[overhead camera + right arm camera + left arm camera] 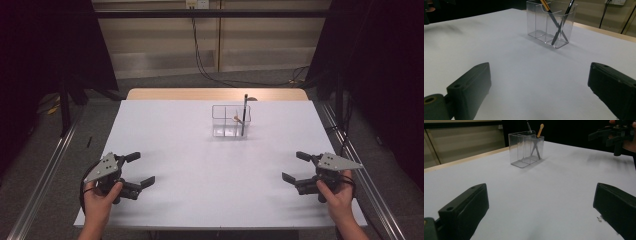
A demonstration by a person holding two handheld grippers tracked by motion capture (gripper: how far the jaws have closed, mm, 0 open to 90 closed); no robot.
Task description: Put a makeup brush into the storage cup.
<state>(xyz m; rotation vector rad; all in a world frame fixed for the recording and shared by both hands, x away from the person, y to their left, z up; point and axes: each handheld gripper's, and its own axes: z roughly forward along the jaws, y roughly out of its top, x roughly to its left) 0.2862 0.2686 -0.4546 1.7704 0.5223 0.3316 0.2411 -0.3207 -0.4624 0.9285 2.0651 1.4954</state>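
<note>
Tongs on both sides sit released and empty at the near corners of the white worktop [165,135]: my left tongs [136,170] with jaws spread wide, my right tongs [296,166] likewise. Neither touches anything.

Well apart from both, toward the far middle of the worktop, stands the clear holder [230,121], a divided acrylic box. In it lean a dark pen [244,114] and a wooden-tipped stick [545,5], crossing each other in the right gripper view; I think they share the end compartment, though the clear walls make that hard to tell.

I judge this the resting stage, with the reach toward the holder not yet begun. The next move calls for carrying one pair of tongs forward and inward over the holder, jaws lined up on a single shaft above the rim, without knocking the light box.
</note>
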